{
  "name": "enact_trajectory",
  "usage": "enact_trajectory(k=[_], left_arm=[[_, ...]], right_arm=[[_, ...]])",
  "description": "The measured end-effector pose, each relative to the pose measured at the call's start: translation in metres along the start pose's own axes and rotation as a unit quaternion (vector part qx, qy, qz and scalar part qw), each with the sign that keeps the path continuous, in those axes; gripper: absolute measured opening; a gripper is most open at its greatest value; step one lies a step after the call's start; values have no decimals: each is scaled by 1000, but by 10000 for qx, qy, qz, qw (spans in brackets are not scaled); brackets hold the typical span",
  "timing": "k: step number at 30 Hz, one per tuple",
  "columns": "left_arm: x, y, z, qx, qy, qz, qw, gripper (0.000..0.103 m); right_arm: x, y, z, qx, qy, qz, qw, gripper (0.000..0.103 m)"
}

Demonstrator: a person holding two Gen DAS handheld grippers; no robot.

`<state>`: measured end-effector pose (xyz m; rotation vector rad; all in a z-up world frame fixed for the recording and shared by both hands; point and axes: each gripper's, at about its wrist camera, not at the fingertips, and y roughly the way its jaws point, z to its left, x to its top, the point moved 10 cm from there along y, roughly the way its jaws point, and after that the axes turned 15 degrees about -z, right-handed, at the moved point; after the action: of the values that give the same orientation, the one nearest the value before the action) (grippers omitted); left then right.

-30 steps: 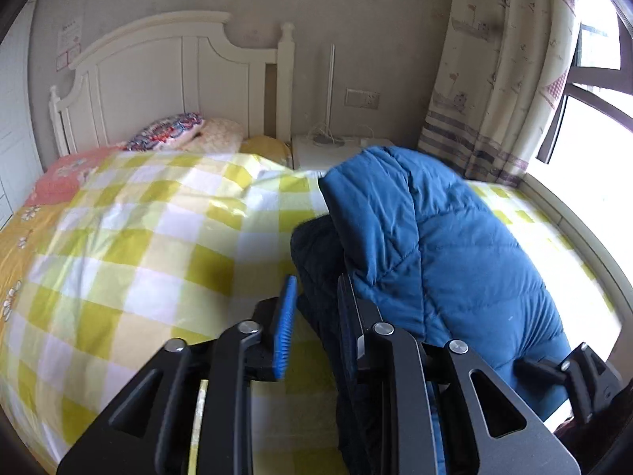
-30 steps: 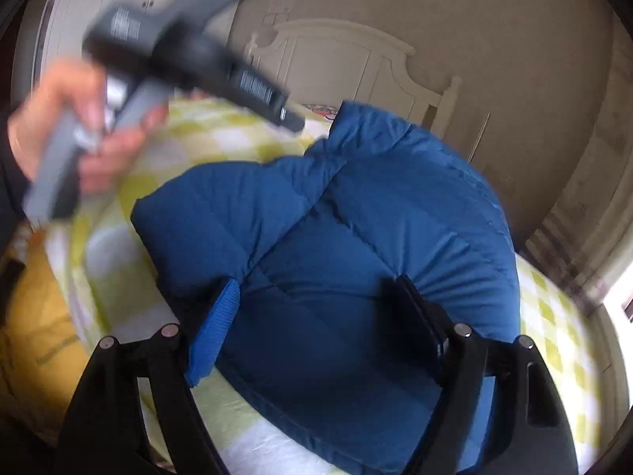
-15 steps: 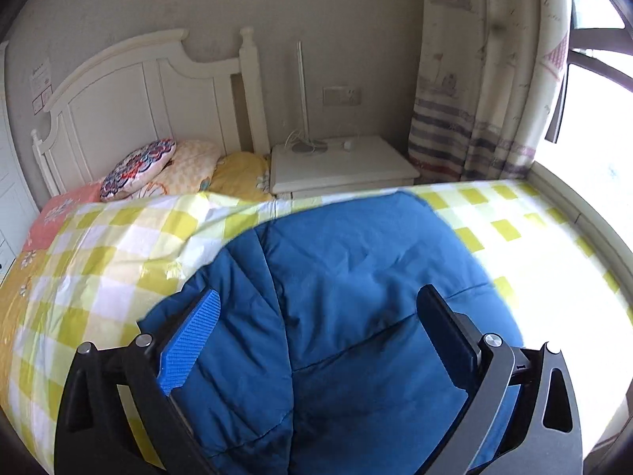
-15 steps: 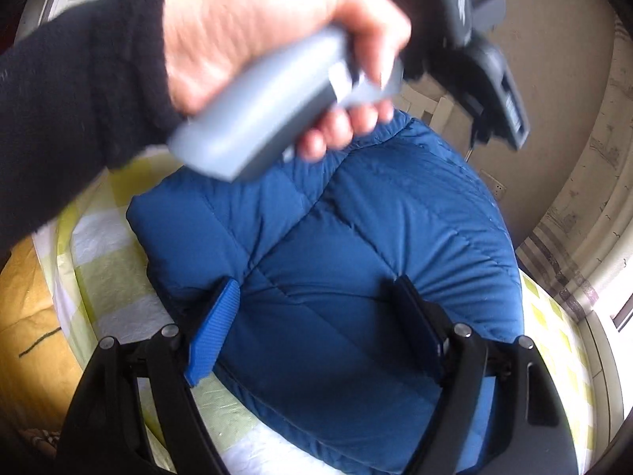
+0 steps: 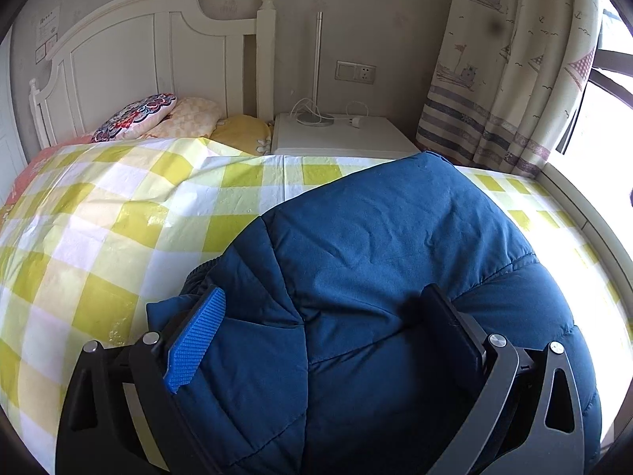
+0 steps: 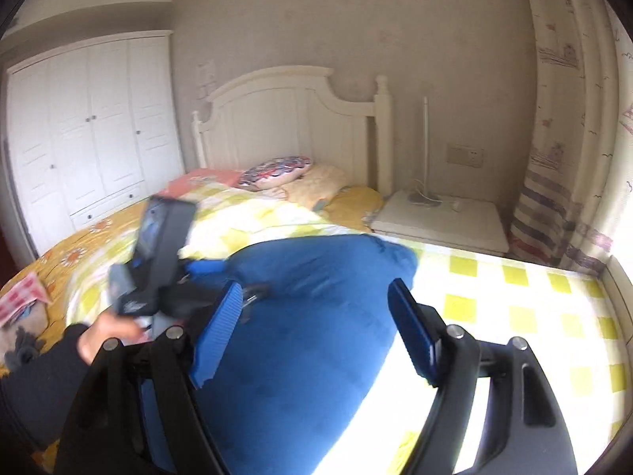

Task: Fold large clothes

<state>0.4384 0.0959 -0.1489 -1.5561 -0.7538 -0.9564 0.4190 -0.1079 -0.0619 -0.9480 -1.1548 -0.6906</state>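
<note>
your left gripper (image 5: 320,324) points down over the blue jacket (image 5: 395,245) with its jaws spread wide, the fingers apart on either side of the padded fabric without pinching it. your right gripper (image 6: 316,324) hangs above the jacket, its jaws closing with nothing between them. your left hand (image 6: 107,332), in a dark sleeve, wraps the left gripper's handle at the jacket's left edge.
</note>
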Motion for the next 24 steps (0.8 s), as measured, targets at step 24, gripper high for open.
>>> enact_trajectory(k=[24], left_arm=[[-10,11,11,-169,-453,219,9986,99]], right_arm=[[-114,208,35,1067,-806,2859,9489,75]])
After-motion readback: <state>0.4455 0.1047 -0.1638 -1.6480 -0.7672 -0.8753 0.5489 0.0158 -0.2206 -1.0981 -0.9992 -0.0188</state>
